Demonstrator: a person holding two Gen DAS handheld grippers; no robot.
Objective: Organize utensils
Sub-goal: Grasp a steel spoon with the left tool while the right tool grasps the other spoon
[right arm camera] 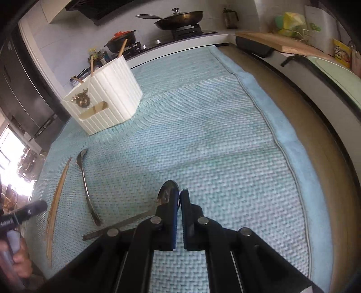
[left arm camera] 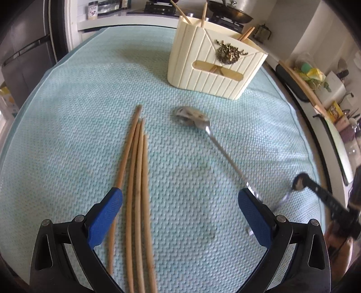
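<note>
1. The cream ribbed plastic utensil holder [left arm camera: 214, 65] with a brass wreath ornament stands upright at the far side of the bench, on the pale blue-green woven mat [left arm camera: 79, 112]. A few tan wooden chopsticks [left arm camera: 204, 13] already lean inside it, so part of the sorting appears done.

2. Four more long wooden chopsticks [left arm camera: 137, 180] lie loose on the mat, close together and roughly parallel, pointing toward the holder. They lie partly between the fingers of the left claw [left arm camera: 180, 202], which stand wide apart and touch nothing that I can make out.

3. A silver metal spoon [left arm camera: 191, 116] lies flat on the mat just right of the loose chopsticks, well short of the holder.

4. The right claw [right arm camera: 179, 198] has its blue pads drawn together on a second metal spoon [right arm camera: 168, 189], pinching it near the bowl; the handle trails out to the left. Whether it is lifted clear of the mat I cannot tell.

5. My judgement: roughly the early-to-middle stage. Left to do: carry the held spoon to the holder, then the other spoon and the four chopsticks.
</note>
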